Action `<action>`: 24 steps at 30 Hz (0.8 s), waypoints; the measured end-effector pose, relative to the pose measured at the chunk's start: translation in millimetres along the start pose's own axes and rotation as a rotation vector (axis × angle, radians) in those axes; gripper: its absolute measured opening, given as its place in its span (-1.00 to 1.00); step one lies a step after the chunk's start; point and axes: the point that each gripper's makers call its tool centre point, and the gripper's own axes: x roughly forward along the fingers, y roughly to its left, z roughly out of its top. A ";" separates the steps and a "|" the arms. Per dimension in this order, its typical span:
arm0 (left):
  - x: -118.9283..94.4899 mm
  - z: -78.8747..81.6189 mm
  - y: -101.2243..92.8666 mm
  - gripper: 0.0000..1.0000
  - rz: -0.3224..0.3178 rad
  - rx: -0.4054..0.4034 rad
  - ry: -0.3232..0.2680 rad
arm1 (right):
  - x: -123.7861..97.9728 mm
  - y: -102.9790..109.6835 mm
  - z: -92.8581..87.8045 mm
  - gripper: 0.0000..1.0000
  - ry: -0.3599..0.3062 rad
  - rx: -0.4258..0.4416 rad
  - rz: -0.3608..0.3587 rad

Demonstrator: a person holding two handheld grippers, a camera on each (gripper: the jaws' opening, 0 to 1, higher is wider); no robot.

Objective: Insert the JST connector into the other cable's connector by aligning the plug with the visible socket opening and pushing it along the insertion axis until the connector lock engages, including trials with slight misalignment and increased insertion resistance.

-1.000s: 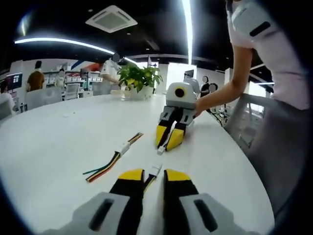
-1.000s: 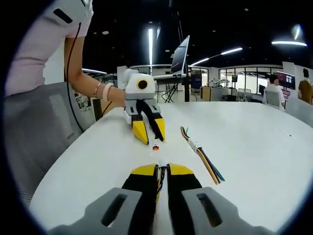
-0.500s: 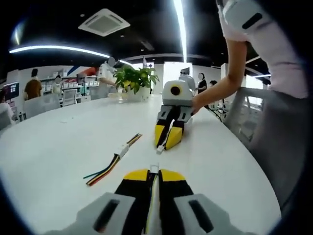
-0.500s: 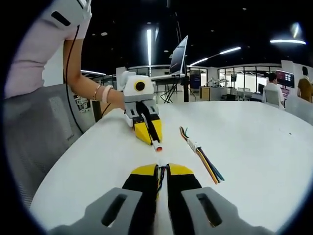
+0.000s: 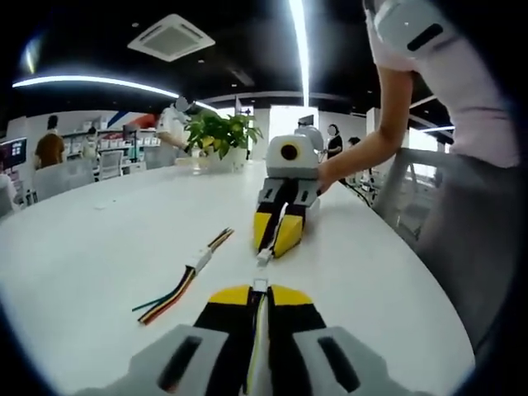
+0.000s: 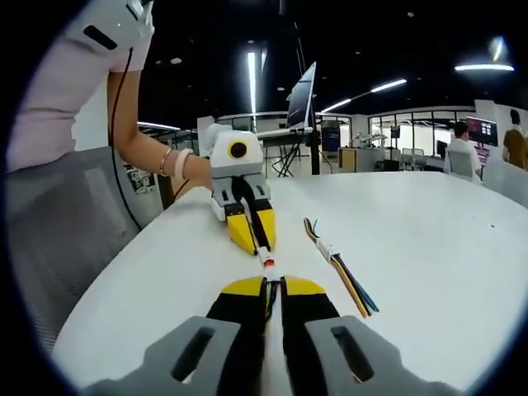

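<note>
Two grippers were facing each other over the white worktop (image 5: pixel 99 239), nose to nose. Left gripper (image 5: pixel 260 294) had its jaws pinched nearly together on a cable, with the white plug (image 5: pixel 261 285) poking out just past the tips. Right gripper (image 5: pixel 275 236) sat straight ahead in the left gripper view, jaws also clamped narrow on its own cable, and its small white socket (image 5: pixel 263 257) stuck out at the tip. Plug and socket were lined up pretty much end to end and very near; couldn't tell if they were actually touching. Same story from the right gripper view: right gripper (image 6: pixel 273 285) at the bottom, left gripper (image 6: pixel 253 232) opposite, connectors (image 6: pixel 267 261) between them. One spare cable (image 5: pixel 183 277) with coloured wires lay off to the side. Further back, a potted plant (image 5: pixel 221 137).
</note>
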 end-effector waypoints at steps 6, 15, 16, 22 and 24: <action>3.0 3.7 -0.6 -1.00 -0.027 0.006 -0.002 | 0.2 1.5 -2.2 -0.92 0.005 -0.005 0.020; 8.6 5.5 -5.4 -0.99 -0.075 0.026 0.013 | 0.7 3.5 -2.2 -0.93 0.013 -0.014 0.032; 8.7 6.0 -5.6 -0.99 -0.077 0.026 0.012 | 0.9 4.0 -2.1 -0.93 0.013 -0.014 0.034; 8.9 6.7 -6.9 -1.00 -0.086 0.030 0.012 | 0.5 5.9 -3.2 -0.93 0.026 -0.026 0.053; 9.3 6.5 -8.5 -1.00 -0.096 0.033 0.015 | 0.3 7.0 -3.6 -0.93 0.031 -0.030 0.064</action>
